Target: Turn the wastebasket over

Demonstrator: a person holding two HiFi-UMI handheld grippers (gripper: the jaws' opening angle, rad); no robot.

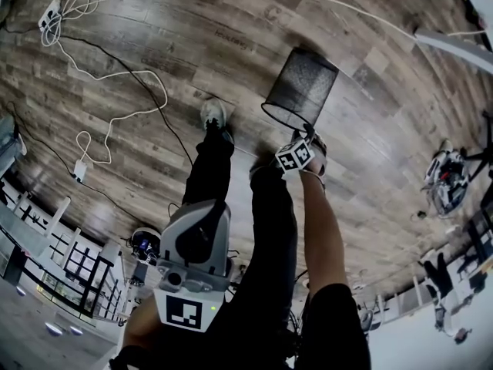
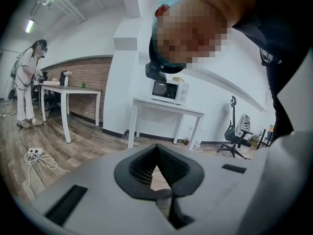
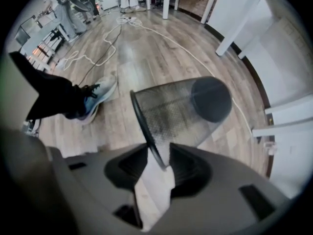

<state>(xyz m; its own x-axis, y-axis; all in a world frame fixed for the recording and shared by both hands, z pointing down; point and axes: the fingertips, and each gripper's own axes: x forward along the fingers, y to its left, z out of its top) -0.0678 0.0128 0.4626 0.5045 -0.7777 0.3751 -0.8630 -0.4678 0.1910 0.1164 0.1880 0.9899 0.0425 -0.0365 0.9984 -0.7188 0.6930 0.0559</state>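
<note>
grey left gripper (image 2: 171,190), jaws together on nothing — right gripper's (image 3: 159,158) jaws apart astride the rim (likely the best handhold) of a light-looking, stiff black wire-mesh wastebasket (image 3: 186,111) tipped on the wooden floor (image 3: 146,48).

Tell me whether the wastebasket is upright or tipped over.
Tipped on its side: the wastebasket has its open rim facing the right gripper and its solid base pointing away.

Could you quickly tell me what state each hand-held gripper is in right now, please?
Left hand-held gripper: closed, empty.
Right hand-held gripper: open, with the rim of the wastebasket between its jaws, not clamped.
</note>
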